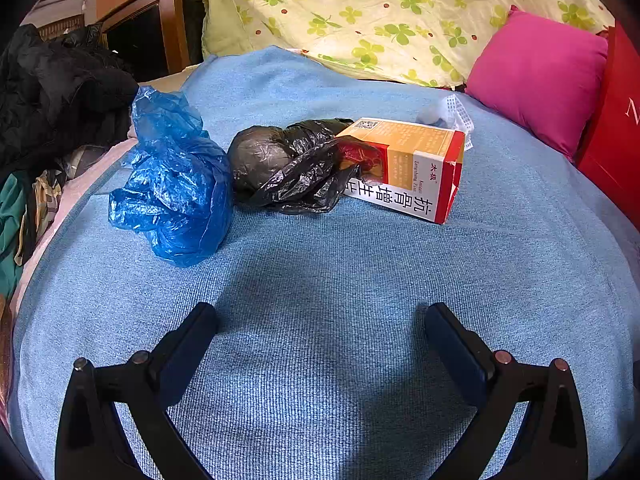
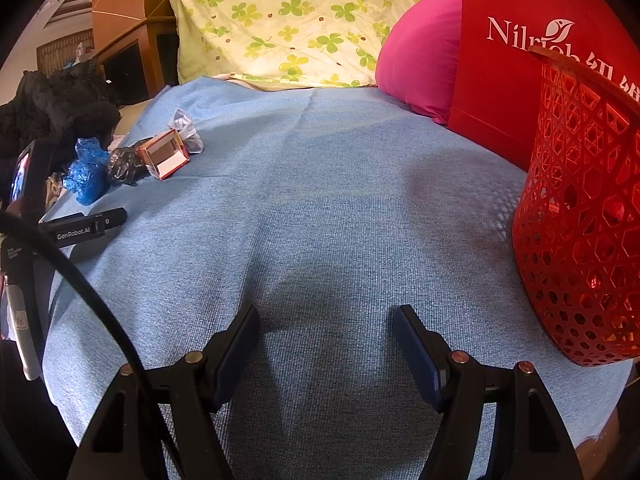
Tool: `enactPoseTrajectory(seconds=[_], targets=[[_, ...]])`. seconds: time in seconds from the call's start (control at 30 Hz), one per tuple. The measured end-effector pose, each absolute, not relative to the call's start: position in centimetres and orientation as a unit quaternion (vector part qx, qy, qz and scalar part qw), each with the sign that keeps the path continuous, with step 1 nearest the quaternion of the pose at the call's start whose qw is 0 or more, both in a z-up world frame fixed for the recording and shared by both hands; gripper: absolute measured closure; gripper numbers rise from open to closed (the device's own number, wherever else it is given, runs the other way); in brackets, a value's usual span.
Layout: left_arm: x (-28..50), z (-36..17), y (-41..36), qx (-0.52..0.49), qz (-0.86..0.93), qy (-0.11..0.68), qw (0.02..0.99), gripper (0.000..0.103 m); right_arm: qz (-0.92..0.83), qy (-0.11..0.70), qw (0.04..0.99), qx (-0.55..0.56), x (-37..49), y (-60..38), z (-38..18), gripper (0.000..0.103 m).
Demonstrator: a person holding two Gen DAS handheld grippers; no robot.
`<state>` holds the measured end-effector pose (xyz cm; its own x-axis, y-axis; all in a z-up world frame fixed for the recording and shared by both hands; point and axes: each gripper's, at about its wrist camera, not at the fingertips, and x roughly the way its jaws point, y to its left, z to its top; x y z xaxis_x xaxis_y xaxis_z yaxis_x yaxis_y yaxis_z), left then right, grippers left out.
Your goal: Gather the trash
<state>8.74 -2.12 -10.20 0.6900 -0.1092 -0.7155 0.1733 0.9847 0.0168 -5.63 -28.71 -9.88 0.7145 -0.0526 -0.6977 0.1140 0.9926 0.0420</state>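
On a blue blanket [image 1: 320, 264] lie a crumpled blue plastic bag [image 1: 176, 184], a knotted black plastic bag [image 1: 280, 168] and an orange, red and white medicine box [image 1: 416, 168]. A white mesh scrap [image 1: 452, 114] sits behind the box. My left gripper [image 1: 322, 316] hovers open in front of them, with nothing between its fingers. In the right wrist view the same blue bag [image 2: 86, 174], black bag [image 2: 124, 164] and box [image 2: 164, 154] lie far left. My right gripper [image 2: 326, 316] is open over bare blanket. A red lattice basket [image 2: 576, 216] stands at its right.
A pink cushion [image 1: 536, 80] and a red paper bag [image 2: 500, 60] stand at the back right. A clover-print quilt [image 1: 380, 12] lies behind. Dark clothes [image 1: 52, 96] are heaped at the left edge, by a wooden cabinet [image 1: 160, 20]. The left gripper's body [image 2: 80, 228] shows at left in the right wrist view.
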Motion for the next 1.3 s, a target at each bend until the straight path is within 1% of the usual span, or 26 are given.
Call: enactPoseTrajectory(seconds=[1.3], targets=[[8.67,-10.16,-2.15,0.041,-0.076,0.387,0.918,0.0,-0.043,0.375,0.925,0.047,-5.58,-28.78,-9.84,0.029]])
